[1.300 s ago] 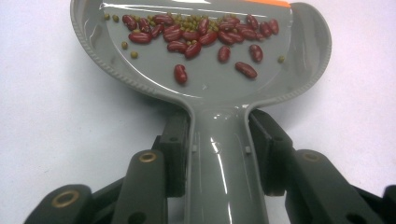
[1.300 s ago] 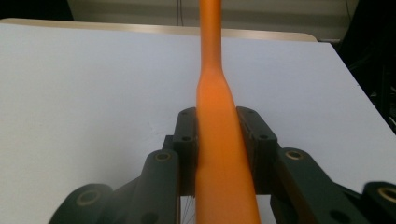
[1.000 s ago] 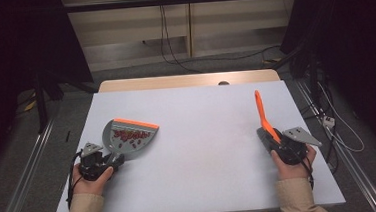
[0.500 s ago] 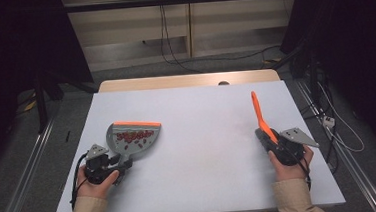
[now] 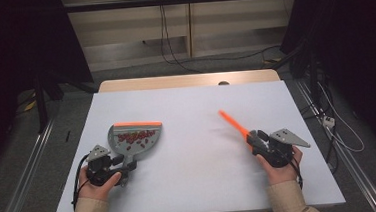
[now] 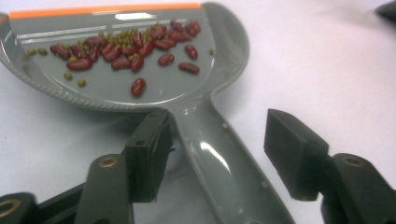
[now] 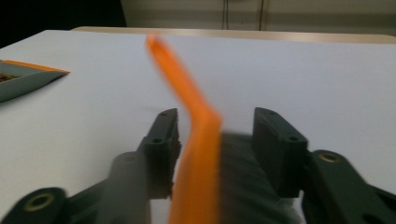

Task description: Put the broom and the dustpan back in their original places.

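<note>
A grey dustpan (image 5: 135,137) with an orange lip lies flat on the white table, holding several red and small green beans (image 6: 130,49). Its handle (image 6: 219,158) runs between the jaws of my left gripper (image 5: 125,165) (image 6: 218,156), which have just been opening; the far pad stands clear of the handle. At the right, a brush with an orange handle (image 5: 233,124) (image 7: 194,135) and dark bristles (image 7: 247,186) leans blurred between the jaws of my right gripper (image 5: 253,140) (image 7: 217,140), which have just been opening too, with gaps beside the handle.
The white tabletop (image 5: 191,111) stretches between the two hands. A wooden edge (image 5: 184,81) runs along its far side. Cables (image 5: 171,42) lie on the floor behind, and metal rails (image 5: 25,172) flank the table. The dustpan's lip (image 7: 28,74) shows at the right gripper view's left.
The dustpan has come down flat onto the table. The brush has tipped from upright to a slant toward the left. Both grippers' jaws stand wider than before.
</note>
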The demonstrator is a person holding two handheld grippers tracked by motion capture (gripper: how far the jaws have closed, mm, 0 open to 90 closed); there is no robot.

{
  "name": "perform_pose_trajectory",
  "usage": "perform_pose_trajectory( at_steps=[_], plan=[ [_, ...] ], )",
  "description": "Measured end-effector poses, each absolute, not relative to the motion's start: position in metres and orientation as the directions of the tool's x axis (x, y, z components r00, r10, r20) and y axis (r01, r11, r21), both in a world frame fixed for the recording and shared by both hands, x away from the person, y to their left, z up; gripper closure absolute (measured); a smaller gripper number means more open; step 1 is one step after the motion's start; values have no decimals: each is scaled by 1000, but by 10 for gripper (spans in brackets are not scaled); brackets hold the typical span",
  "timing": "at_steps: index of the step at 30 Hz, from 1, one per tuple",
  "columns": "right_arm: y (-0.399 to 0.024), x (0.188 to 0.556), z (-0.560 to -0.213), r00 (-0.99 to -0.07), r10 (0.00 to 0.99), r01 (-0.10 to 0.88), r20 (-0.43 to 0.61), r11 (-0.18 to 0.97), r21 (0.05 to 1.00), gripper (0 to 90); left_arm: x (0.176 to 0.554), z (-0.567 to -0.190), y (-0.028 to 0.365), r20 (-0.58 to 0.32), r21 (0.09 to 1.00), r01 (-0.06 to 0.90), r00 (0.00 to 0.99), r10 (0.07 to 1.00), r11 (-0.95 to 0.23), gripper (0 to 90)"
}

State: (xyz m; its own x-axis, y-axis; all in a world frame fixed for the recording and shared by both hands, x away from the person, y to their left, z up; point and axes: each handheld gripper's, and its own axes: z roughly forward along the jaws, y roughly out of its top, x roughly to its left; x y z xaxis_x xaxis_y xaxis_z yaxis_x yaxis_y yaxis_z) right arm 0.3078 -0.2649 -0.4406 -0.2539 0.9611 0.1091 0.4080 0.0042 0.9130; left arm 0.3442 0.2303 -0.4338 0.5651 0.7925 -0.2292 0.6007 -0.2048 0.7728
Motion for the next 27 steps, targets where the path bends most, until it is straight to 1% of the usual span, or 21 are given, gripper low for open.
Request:
perform_pose_trajectory(
  at_steps=[1,3,5,7,9,16,22,27],
  plan=[
    [-262,308,-440,-269,957,402,110,8,916,425,344,-432,230,-232,786,587,571,787,-194,308],
    [-259,309,-439,-305,945,406,119,16,914,350,344,-429,231,-224,811,557,579,784,-180,246],
    [-259,308,-438,-315,942,400,118,19,916,332,344,-428,230,-217,822,540,592,776,-182,191],
    [-261,308,-439,-319,939,404,129,11,915,276,345,-428,231,-210,831,524,608,766,-188,174],
    [-264,306,-440,-316,939,416,138,6,910,259,346,-429,232,-214,838,512,623,752,-186,147],
    [-274,300,-440,-331,932,418,145,7,909,222,344,-425,235,-207,869,462,662,720,-175,101],
    [-276,291,-439,-368,919,417,140,29,908,192,341,-425,240,-204,882,439,683,701,-171,94],
    [-281,286,-442,-377,915,428,141,37,903,179,338,-425,246,-206,887,431,691,693,-165,94]
  ],
)
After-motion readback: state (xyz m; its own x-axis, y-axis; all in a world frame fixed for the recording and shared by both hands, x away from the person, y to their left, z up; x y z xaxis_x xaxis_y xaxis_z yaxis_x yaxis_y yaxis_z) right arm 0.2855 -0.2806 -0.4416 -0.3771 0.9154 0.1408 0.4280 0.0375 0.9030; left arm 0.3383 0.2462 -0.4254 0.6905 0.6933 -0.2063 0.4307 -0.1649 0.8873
